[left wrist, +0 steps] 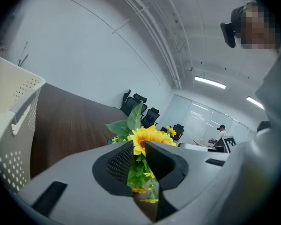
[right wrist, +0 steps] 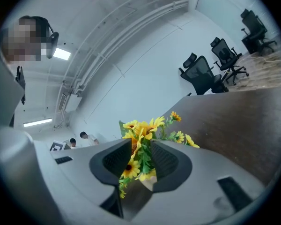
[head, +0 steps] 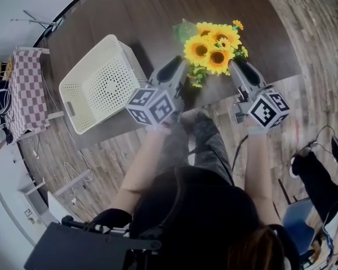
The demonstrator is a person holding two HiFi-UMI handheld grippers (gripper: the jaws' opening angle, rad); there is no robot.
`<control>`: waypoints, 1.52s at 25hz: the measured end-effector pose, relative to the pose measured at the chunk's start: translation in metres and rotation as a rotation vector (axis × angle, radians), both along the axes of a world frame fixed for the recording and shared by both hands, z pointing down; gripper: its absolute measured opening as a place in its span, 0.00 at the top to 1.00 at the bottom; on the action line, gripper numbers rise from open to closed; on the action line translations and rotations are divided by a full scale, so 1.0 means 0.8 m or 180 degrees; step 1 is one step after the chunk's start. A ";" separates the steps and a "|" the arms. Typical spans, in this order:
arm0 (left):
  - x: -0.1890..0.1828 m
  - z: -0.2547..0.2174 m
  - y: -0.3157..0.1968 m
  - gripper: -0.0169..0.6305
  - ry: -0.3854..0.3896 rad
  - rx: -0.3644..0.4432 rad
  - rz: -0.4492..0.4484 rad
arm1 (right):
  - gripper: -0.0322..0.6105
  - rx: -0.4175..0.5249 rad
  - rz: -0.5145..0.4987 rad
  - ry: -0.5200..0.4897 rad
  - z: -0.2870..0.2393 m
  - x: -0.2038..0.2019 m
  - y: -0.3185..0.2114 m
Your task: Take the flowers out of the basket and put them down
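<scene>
Left gripper and right gripper released: meshed black pads apart, leafy sunflowers between. Perforated cream basket left of left gripper. Dark woodgrain table.

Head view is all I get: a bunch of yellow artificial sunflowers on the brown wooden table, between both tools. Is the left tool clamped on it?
Observer: It doesn't look so. In the left gripper view the left tool has its pads apart, with the sunflowers and their green foliage sitting in the gap.
Operator: And the right tool?
Observer: In the right gripper view the right tool stands wider open. Leaves and small blooms hang between its pads, unpinched.
Operator: Anything behind the bunch?
Observer: Yes, black office chairs stand in the room beyond it.
</scene>
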State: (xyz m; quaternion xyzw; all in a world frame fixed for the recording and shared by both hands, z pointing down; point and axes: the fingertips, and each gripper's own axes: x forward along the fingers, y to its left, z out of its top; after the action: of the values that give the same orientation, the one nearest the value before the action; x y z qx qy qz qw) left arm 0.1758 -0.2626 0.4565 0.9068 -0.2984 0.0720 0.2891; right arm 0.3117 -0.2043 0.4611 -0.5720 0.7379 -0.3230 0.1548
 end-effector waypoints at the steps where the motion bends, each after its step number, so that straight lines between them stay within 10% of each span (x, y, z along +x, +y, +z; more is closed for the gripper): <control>1: -0.005 -0.002 0.003 0.84 -0.0006 0.0018 -0.0014 | 0.75 0.0031 0.0047 0.0004 -0.002 0.002 0.003; 10: -0.034 -0.015 0.037 0.94 0.0131 0.0093 0.0037 | 0.95 0.0411 0.0160 0.0267 -0.036 -0.011 0.040; 38: -0.169 -0.062 0.317 0.97 0.0585 0.0425 0.0502 | 0.95 0.0755 -0.0634 0.0666 -0.087 -0.263 0.313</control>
State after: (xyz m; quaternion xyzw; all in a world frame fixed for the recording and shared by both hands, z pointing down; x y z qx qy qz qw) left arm 0.0408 -0.0088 0.4072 0.9474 -0.2027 -0.0089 0.2477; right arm 0.1011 0.0458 0.3914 -0.5043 0.8359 -0.1863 0.1108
